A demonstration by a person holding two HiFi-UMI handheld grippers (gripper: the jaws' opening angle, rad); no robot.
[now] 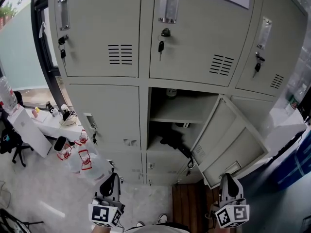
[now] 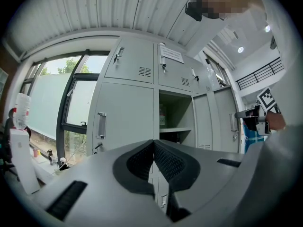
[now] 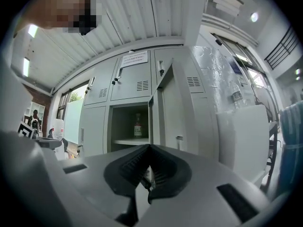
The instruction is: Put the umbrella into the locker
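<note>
- Left gripper (image 1: 111, 178): below and left of the open locker (image 1: 152, 130), jaws pressed together on nothing, idling clear of the opening.
- Umbrella (image 1: 173, 141): dark bundle lying inside the open locker, under its shelf (image 1: 180, 113), apparently already stowed.
- Door (image 1: 228, 140): swung out to the locker's right, leaving access.
- Right gripper (image 1: 228, 179): below the door, jaws closed, empty.

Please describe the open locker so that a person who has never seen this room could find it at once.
Face the bank of grey metal lockers beside the window. In its middle column, directly below the top row, is the open locker. It alone has its door swung out to the right, showing a shelf with a bottle above and a dark object below.
</note>
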